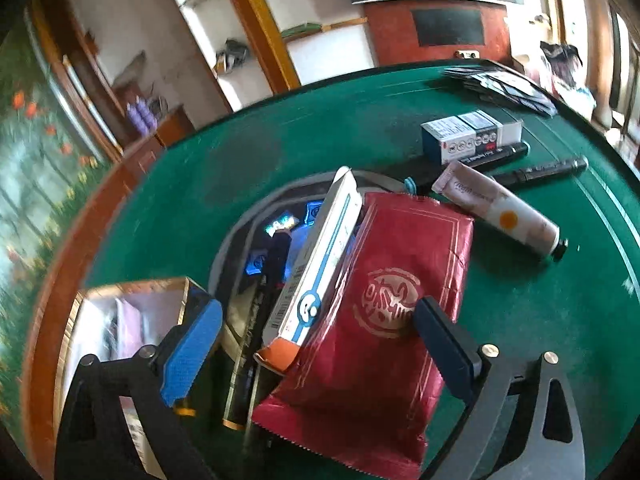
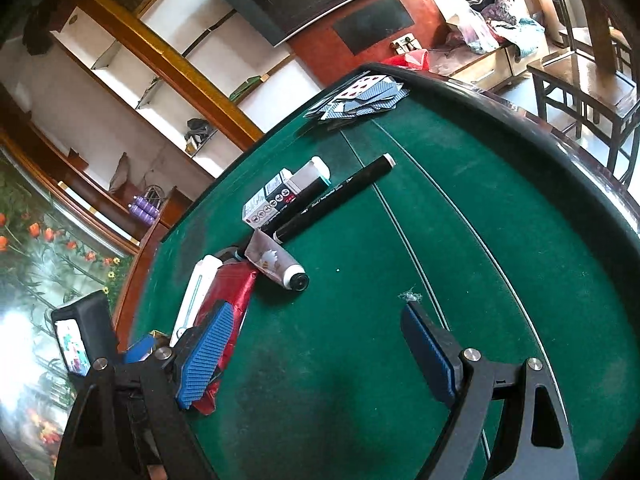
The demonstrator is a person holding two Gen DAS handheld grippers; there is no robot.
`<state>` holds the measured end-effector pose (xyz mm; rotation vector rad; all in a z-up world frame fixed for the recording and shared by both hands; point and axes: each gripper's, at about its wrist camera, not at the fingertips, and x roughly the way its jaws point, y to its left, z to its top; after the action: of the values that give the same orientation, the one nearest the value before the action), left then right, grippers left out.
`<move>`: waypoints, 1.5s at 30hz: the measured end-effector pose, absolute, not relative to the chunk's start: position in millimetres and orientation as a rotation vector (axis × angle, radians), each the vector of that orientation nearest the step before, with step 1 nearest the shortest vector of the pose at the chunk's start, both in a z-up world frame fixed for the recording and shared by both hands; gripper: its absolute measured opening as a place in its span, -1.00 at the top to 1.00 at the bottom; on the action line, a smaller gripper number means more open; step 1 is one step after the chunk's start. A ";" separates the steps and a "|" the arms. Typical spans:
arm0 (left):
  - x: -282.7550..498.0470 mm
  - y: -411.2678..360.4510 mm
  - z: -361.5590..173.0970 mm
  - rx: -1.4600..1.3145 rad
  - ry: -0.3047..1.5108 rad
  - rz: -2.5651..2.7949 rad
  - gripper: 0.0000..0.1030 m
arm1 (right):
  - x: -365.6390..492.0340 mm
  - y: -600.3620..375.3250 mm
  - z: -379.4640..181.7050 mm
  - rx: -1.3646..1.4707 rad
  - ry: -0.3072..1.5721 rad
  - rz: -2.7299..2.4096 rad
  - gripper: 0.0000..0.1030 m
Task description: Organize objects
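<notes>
A red foil packet (image 1: 372, 320) and a white-and-blue carton (image 1: 316, 264) lean in an open grey pouch (image 1: 236, 240) on the green felt table (image 1: 280, 152). My left gripper (image 1: 316, 312) hangs over the pouch, jaws wide. The packet lies between them, with the right pad at its edge and the left pad well clear. In the right wrist view, my right gripper (image 2: 318, 312) stands open above bare felt, holding nothing. The red packet (image 2: 236, 292) lies just behind its left finger. Beyond it lie a cream tube (image 2: 276, 266), a black marker (image 2: 336, 196) and a small printed box (image 2: 272, 200).
A second black pen (image 1: 540, 170) lies by the tube (image 1: 504, 212). Playing cards (image 2: 360, 96) are scattered at the table's far edge. A gold-rimmed box (image 1: 132, 320) stands left of the pouch. The table's dark raised rim (image 2: 560, 152) curves on the right, with a wooden chair (image 2: 580, 92) beyond.
</notes>
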<state>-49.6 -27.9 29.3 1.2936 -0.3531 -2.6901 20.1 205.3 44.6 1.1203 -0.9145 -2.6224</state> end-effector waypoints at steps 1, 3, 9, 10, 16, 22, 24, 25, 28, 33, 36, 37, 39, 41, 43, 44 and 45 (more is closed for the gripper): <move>-51.6 -31.3 29.2 1.332 -0.297 -2.699 -0.88 | 19.8 205.5 45.0 1.117 -0.918 -2.621 -0.73; -56.2 -38.9 25.7 1.456 -0.143 -2.728 -0.88 | 19.4 205.0 45.1 1.118 -0.918 -2.622 -0.73; -42.8 -19.2 6.7 1.726 -0.098 -2.788 -0.89 | 19.6 203.4 45.1 1.120 -0.906 -2.640 -0.73; -39.6 -16.2 6.4 1.712 -0.114 -2.798 -0.89 | 19.2 202.9 44.6 1.125 -0.902 -2.642 -0.73; -44.7 -11.2 2.0 1.695 -0.108 -2.761 -0.89 | 18.0 202.1 41.7 1.140 -0.898 -2.644 -0.73; -53.7 -5.3 4.7 1.627 -0.112 -2.764 -0.90 | 17.4 200.7 41.7 1.145 -0.887 -2.645 -0.73; -47.7 -3.6 8.8 1.596 -0.139 -2.807 -0.57 | 17.4 199.8 42.3 1.143 -0.875 -2.653 -0.73; -44.3 -3.0 11.8 1.572 -0.152 -2.829 -0.32 | 17.6 198.9 42.9 1.143 -0.862 -2.664 -0.73; -35.6 -8.9 18.3 1.580 -0.064 -2.879 -0.17 | 17.0 195.7 42.7 1.152 -0.828 -2.678 -0.73; -17.5 -26.7 23.7 1.629 0.112 -2.896 -0.14 | 15.5 195.2 39.6 1.180 -0.807 -2.691 -0.73; 0.8 -38.3 29.2 1.648 0.210 -2.901 -0.14 | 14.9 198.1 38.3 1.186 -0.831 -2.681 -0.73; 7.4 -41.7 30.4 1.652 0.222 -2.902 -0.14 | 14.8 198.7 38.1 1.187 -0.836 -2.675 -0.73; 18.2 -44.1 30.0 1.666 0.225 -2.894 -0.14 | 14.6 198.1 37.5 1.191 -0.830 -2.679 -0.73; 24.8 -40.5 27.5 1.665 0.177 -2.893 -0.15 | 13.8 196.4 35.5 1.205 -0.817 -2.676 -0.73; 24.0 -32.2 23.2 1.663 0.090 -2.883 -0.17 | 13.5 194.4 34.0 1.215 -0.808 -2.671 -0.73; 24.9 -31.2 20.8 1.676 0.084 -2.867 -0.20 | 13.3 193.6 33.8 1.216 -0.800 -2.672 -0.73; 22.8 -29.5 18.4 1.690 0.081 -2.848 -0.27 | 13.3 192.6 34.0 1.215 -0.792 -2.674 -0.73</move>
<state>22.8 -29.5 18.4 1.6901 0.0811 -2.8481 13.3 192.6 34.0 1.2146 -0.7919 -2.6739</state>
